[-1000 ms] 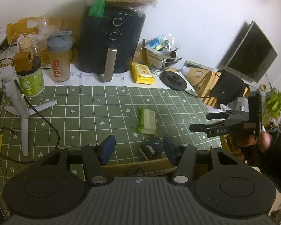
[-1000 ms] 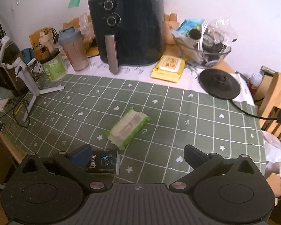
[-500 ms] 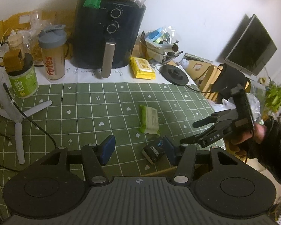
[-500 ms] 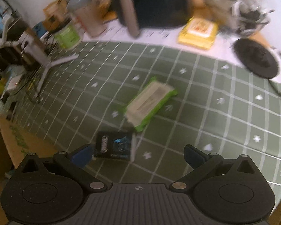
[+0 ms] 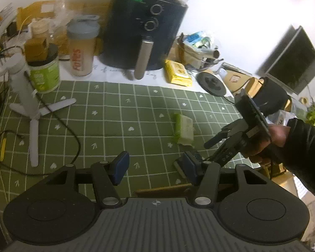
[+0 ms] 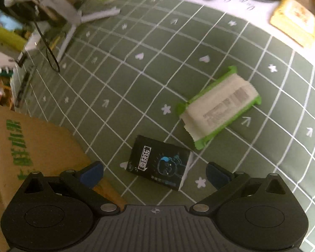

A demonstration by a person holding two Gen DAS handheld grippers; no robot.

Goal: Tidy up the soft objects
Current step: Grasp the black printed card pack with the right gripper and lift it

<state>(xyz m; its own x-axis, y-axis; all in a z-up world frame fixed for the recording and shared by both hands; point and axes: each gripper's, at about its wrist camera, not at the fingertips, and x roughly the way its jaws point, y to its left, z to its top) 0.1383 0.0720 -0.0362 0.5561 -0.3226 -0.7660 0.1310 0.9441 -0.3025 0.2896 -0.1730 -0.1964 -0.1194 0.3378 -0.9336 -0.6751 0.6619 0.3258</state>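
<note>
A small black tissue pack (image 6: pixel 158 164) with blue print lies on the green grid cloth, just ahead of my open right gripper (image 6: pixel 154 173), between its blue pads. A green-and-white wipes pack (image 6: pixel 219 107) lies beyond it to the right; it also shows in the left wrist view (image 5: pixel 183 129). My left gripper (image 5: pixel 154 167) is open and empty above the cloth's near edge. Its right pad hides most of the black pack. The right gripper (image 5: pixel 224 142) shows there, held by a hand, tilted down.
A cardboard box (image 6: pixel 21 147) stands at the table's near left edge. At the back are a black air fryer (image 5: pixel 145 31), a shaker bottle (image 5: pixel 82 46), a green jar (image 5: pixel 44 69), a yellow wipes pack (image 5: pixel 178 73) and a white tripod (image 5: pixel 31 109).
My right gripper has dropped and tilted down towards the black pack, which now sits between its pads. The left gripper has shifted slightly and stays open.
</note>
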